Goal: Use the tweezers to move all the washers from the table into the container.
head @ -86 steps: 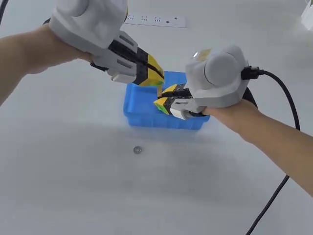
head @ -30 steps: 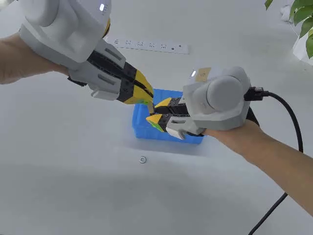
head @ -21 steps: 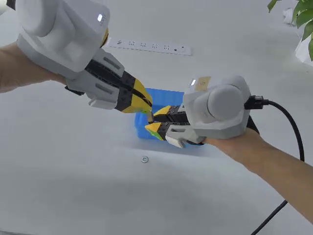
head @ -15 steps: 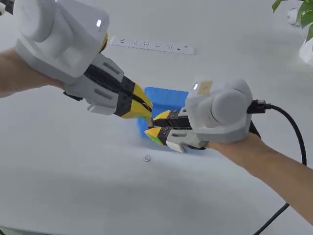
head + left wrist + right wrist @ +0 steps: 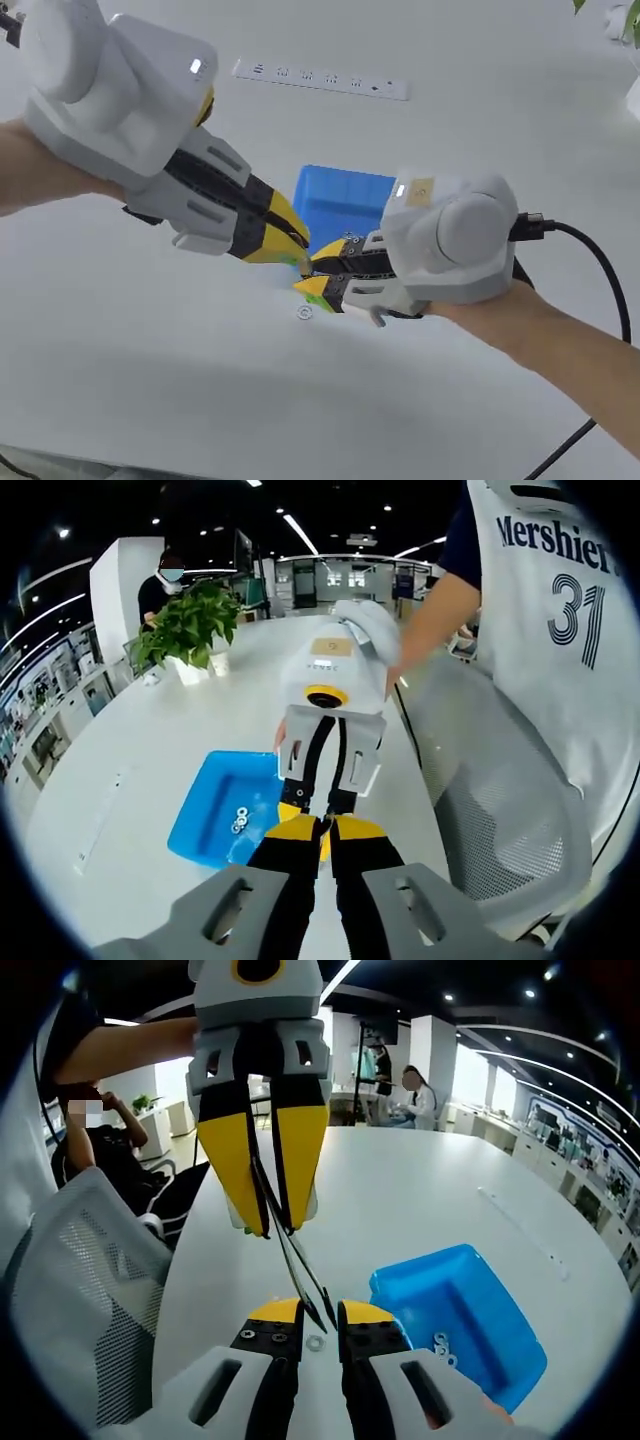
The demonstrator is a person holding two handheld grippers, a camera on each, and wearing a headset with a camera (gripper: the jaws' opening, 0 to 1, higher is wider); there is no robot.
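Note:
A small metal washer [image 5: 305,313] lies on the white table in front of the blue container [image 5: 345,195]. My left gripper [image 5: 290,245] is shut on thin dark tweezers [image 5: 290,1250], which slant down toward the washer [image 5: 315,1342]. My right gripper [image 5: 312,280] faces the left one, its jaws narrowly apart on either side of the tweezers' spread tips, just above the washer. Several washers [image 5: 440,1345] lie inside the container [image 5: 470,1310]. In the left gripper view the washers [image 5: 240,818] rest in the container [image 5: 205,825], left of my shut jaws.
A white power strip [image 5: 320,80] lies at the table's far side. A black cable [image 5: 600,300] trails from the right gripper. A potted plant [image 5: 190,630] stands on the table beyond the container. A mesh chair [image 5: 500,810] sits beside the table.
Both grippers and the tweezers have come off the container and moved toward me, down to the loose washer on the table. The head camera has shifted too.

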